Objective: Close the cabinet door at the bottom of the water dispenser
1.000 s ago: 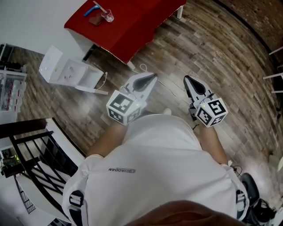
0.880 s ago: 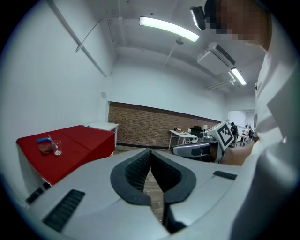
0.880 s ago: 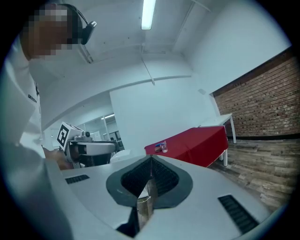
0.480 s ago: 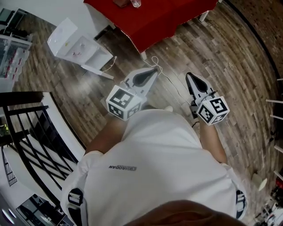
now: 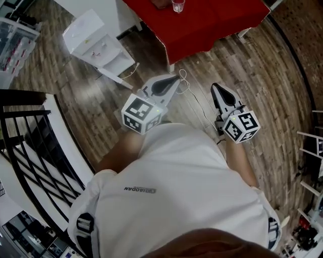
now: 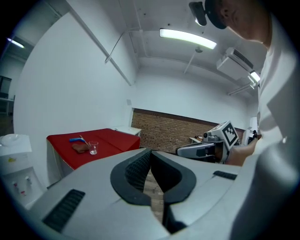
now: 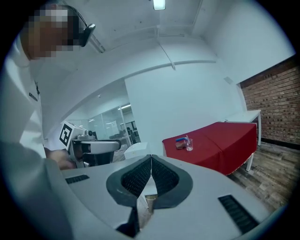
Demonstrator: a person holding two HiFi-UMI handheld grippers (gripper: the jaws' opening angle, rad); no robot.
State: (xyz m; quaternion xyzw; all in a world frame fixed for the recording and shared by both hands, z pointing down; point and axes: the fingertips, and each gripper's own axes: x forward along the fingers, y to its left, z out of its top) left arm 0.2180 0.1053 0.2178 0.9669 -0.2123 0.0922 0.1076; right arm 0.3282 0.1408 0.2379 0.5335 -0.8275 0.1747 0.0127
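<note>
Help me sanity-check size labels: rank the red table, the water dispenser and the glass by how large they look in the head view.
1. red table: largest, though the top edge of the view crops it.
2. water dispenser.
3. glass: smallest, also cropped at the top.

water dispenser [image 5: 95, 39] nearer left gripper [image 5: 176, 78], table [image 5: 212, 25] closer
</note>
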